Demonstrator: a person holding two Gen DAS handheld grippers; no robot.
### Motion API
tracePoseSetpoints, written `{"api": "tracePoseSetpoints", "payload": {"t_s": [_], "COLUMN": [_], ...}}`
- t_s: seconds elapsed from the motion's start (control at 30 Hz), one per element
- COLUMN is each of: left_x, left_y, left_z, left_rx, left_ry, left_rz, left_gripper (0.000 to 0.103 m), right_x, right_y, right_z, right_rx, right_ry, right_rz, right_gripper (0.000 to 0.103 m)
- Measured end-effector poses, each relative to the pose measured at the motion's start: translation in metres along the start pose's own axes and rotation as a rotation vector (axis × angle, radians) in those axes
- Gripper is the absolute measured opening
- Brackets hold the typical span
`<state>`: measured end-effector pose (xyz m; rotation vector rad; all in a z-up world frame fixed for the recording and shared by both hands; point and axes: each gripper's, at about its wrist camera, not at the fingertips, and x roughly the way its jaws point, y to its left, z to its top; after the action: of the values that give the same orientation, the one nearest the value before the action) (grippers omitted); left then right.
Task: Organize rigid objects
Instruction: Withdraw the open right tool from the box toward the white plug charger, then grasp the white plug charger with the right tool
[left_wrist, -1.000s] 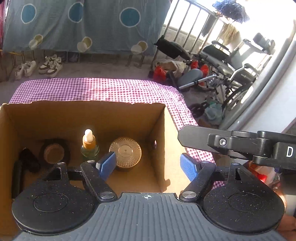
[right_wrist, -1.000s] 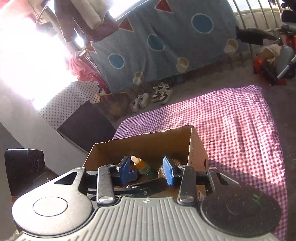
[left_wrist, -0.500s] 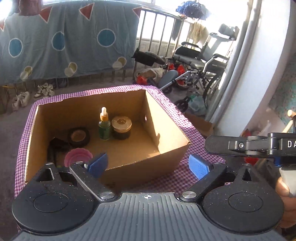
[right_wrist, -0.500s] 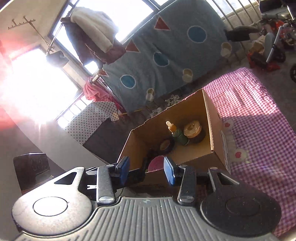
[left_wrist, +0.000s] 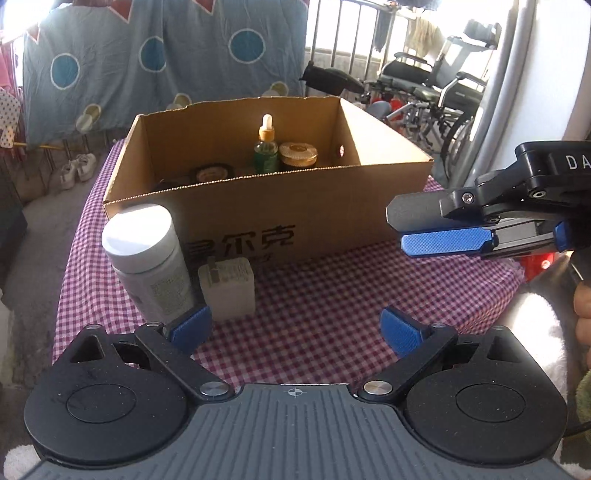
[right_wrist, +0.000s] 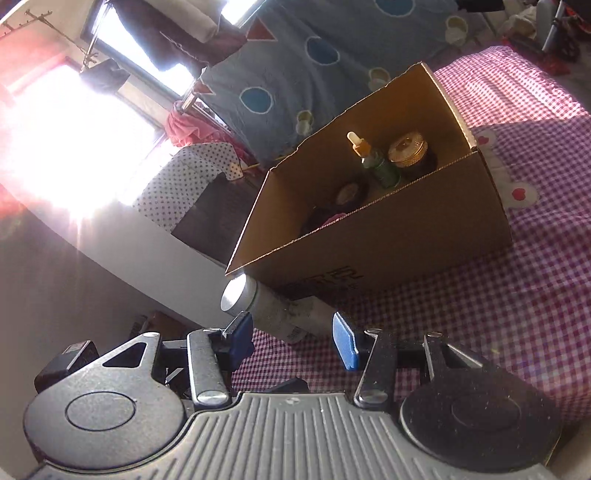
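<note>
Now our left gripper (left_wrist: 295, 326) is opening wide, empty, beside the white bottle (left_wrist: 147, 258). Our right gripper (right_wrist: 291, 339) is opening too, nothing pinched, before the cardboard box (right_wrist: 388, 229).

The right gripper (right_wrist: 293, 338), low in the frame, is opening its blue-padded jaws around nothing, just below a white cylindrical bottle (right_wrist: 271, 312) that is standing beside the open brown cardboard box (right_wrist: 406, 229) at centre.

Black left gripper (left_wrist: 295, 330), blue-padded jaws (silver pivot screws).
</note>
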<state>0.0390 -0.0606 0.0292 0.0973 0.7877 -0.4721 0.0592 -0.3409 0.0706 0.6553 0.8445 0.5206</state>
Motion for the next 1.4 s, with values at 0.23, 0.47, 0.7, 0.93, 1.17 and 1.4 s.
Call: {"api": "tracePoseSetpoints", "payload": {"t_s": [0.23, 0.47, 0.7, 0.93, 1.17, 1.4], "left_x": [0.038, 0.057, 0.068, 0.072, 0.072, 0.072], "left_y": [0.013, 0.020, 0.024, 0.018, -0.001, -0.022], "left_z": [-0.020, -0.018, -0.010, -0.009, -0.009, -0.005], "left_rx": [0.034, 0.031, 0.019, 0.036, 0.080, 0.120], "left_ry": [-0.025, -0.037, -0.037, -0.040, -0.040, -0.038], "left_rz": [0.120, 0.126, 0.095, 0.064, 0.014, -0.055], "left_gripper": [0.094, 0.093, 0.094, 0.094, 0.093, 0.093], "right_x": [0.058, 0.096, 0.116, 0.115, 0.099, 0.075], "right_y": [-0.010, -0.022, -0.031, -0.037, -0.049, -0.058], "right_z": [0.002, 0.010, 0.016, 0.017, 0.013, 0.009], "right_rx": [0.055, 0.097, 0.109, 0.126, 0.139, 0.167], "right_ry": [0.080, 0.114, 0.145, 0.161, 0.153, 0.131], "right_rz": [0.008, 0.016, 0.019, 0.015, -0.006, -0.033], "right_gripper": [0.051, 0.043, 0.041, 0.040, 0.040, 0.040]}}
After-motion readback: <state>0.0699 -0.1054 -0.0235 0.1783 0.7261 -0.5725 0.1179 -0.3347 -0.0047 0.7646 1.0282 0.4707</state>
